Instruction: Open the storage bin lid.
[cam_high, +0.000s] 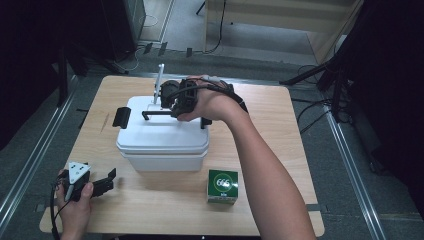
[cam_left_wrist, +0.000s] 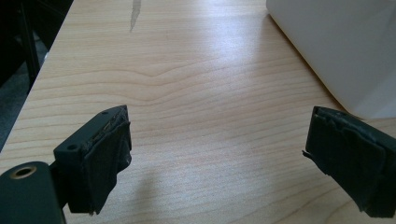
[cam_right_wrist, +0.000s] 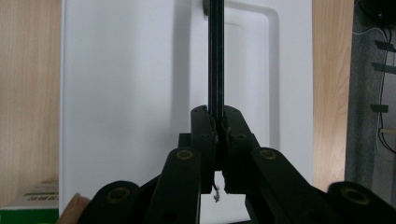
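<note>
I have the right tool (cam_right_wrist: 217, 133) pressed together on the thin black handle (cam_right_wrist: 215, 56) of the white box (cam_high: 162, 137); in the right gripper view the bar runs straight up the middle of the frame and disappears between the two pads, which pinch it from either side. From the high view the same right tool (cam_high: 176, 102) sits just above centre of the frame, over the box lid, with the hand wrapped around it and the forearm reaching in from the lower right. The handle (cam_high: 157, 113) stands raised above the lid rather than lying flat in its recess.

The box rests in the middle of the worktop (cam_high: 280, 150), lid on, with a black latch (cam_high: 121, 117) at its left end. A small green carton (cam_high: 222, 186) stands on the worktop just below and to the right of the box, close to it but apart from it.

My left tool (cam_high: 111, 179) is at the lower left of the high view, held low near the worktop's front edge, well apart from the box handle. In the left gripper view its jaws are spread wide with bare wood between them, and a corner of the white box (cam_left_wrist: 345, 46) fills the upper right.
</note>
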